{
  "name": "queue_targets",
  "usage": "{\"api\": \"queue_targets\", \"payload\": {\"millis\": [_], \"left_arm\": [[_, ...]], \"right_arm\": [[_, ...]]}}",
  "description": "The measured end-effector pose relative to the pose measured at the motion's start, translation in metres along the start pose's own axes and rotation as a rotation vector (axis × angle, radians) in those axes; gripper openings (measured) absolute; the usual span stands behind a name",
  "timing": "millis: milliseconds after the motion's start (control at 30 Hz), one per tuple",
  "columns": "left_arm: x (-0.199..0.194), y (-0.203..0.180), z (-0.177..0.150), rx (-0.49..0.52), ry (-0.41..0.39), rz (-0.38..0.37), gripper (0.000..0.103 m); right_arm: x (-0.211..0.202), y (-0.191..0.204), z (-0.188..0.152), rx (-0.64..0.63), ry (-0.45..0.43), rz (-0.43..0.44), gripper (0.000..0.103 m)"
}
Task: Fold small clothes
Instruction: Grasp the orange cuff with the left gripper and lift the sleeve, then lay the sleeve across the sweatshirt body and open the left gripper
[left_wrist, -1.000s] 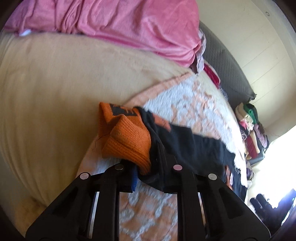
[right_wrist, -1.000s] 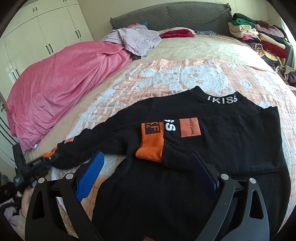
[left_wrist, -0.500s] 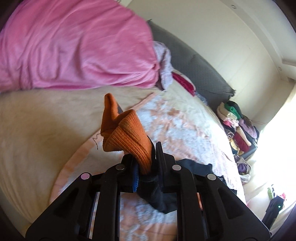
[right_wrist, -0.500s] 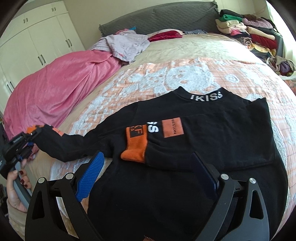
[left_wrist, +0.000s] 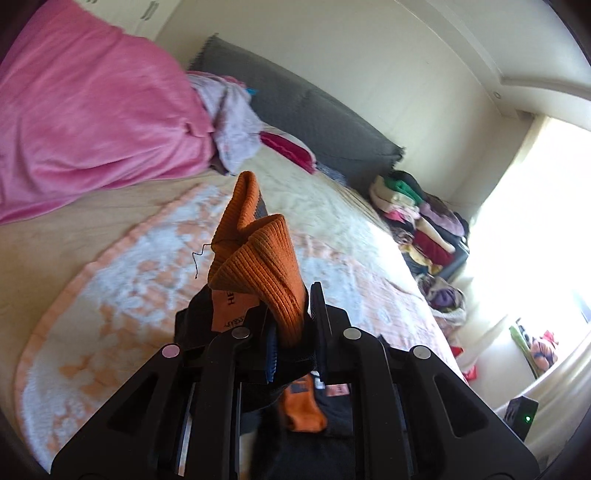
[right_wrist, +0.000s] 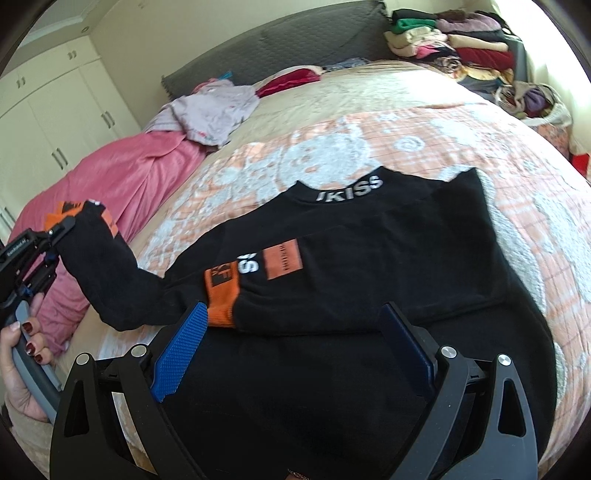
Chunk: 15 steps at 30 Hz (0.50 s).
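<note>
Since a second ago my left tongs (left_wrist: 291, 332) have lifted the orange cuff (left_wrist: 258, 258) off the bed (left_wrist: 332, 206) and swung it up, so the sleeve (right_wrist: 110, 284) now hangs in the air instead of lying flat. These tongs are nearly closed, pinching the ribbed cuff, which stands up just beyond the tips. My right tongs (right_wrist: 291, 347) hover wide apart, gripping nothing, above the lower body of the black sweatshirt (right_wrist: 369, 266), which lies spread on the orange-and-white blanket (right_wrist: 443, 147). The other cuff (right_wrist: 221, 299) is already folded across the chest, just ahead of my right tongs' blue pad.

To do this fold well, I judge I should carry the lifted cuff across toward my right tongs, keeping the sleeve taut enough to crease at the shoulder, then lay it flat over the chest before letting go. The right tongs could press the body down so it does not drag.
</note>
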<state>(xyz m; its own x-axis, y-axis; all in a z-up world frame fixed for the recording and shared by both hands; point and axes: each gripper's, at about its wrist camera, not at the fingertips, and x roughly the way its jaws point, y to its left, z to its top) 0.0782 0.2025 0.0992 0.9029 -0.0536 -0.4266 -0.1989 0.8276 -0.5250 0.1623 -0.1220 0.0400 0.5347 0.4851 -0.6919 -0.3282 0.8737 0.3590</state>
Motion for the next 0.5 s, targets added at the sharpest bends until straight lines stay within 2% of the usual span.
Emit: {"api": "queue_targets", "payload": {"millis": [267, 500], "left_arm": [[0.042, -0.058, -0.02, 0.087, 0.086, -0.104, 0.009], [0.072, -0.084, -0.05, 0.129, 0.183, -0.156, 0.009]], "right_arm": [[-0.02, -0.04, 0.002, 0.09, -0.045, -0.041, 0.093], [-0.035, -0.068, -0.003, 0.143, -0.072, -0.082, 0.093]]}}
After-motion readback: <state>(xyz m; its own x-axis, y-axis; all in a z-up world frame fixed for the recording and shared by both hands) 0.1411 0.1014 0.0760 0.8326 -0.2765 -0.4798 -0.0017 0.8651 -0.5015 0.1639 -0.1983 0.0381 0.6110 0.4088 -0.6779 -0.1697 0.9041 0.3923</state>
